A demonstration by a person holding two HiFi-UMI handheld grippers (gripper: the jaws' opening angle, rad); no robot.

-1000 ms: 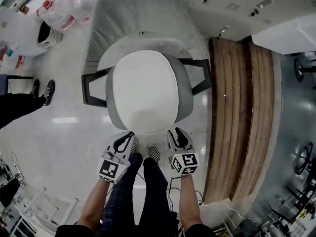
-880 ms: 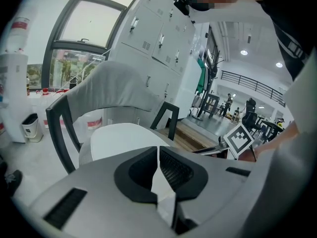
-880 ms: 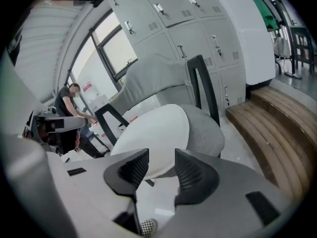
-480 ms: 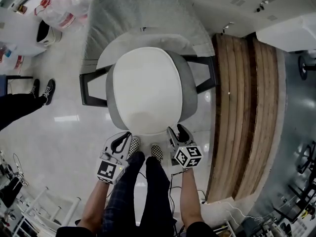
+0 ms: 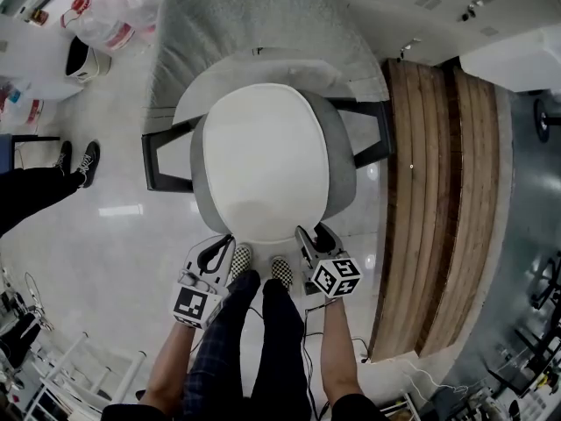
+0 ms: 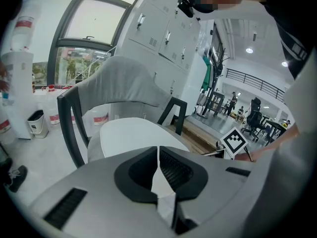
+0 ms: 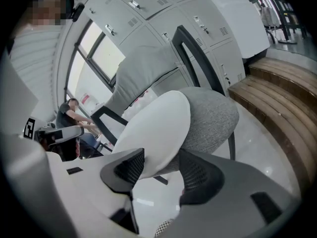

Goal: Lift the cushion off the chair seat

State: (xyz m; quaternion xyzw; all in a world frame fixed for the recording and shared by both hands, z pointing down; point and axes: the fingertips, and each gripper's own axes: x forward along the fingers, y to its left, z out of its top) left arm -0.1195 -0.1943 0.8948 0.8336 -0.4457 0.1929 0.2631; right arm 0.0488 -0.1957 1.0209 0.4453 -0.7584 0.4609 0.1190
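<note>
A white oval cushion (image 5: 263, 160) lies on the grey chair seat (image 5: 340, 169), under the tall grey backrest (image 5: 254, 24). Both grippers hover at the seat's front edge, just short of the cushion. My left gripper (image 5: 223, 244) is shut with nothing in it; in the left gripper view its tips (image 6: 158, 150) meet, with the cushion (image 6: 131, 133) beyond them. My right gripper (image 5: 313, 233) has its jaws opening. In the right gripper view the cushion's near edge (image 7: 153, 133) shows between the wide-apart pads (image 7: 161, 165), which do not press on it.
Black armrests (image 5: 162, 160) flank the seat. A stepped wooden platform (image 5: 438, 191) runs along the right. Another person's legs (image 5: 39, 187) reach in from the left, near a bin (image 5: 83, 60) and water bottles (image 5: 110, 24). My own legs and checkered shoes (image 5: 279, 270) stand between the grippers.
The right gripper has sunk a little and rolled, its marker cube turning, and its jaws have spread. The left gripper has barely shifted. The cushion has not moved.
</note>
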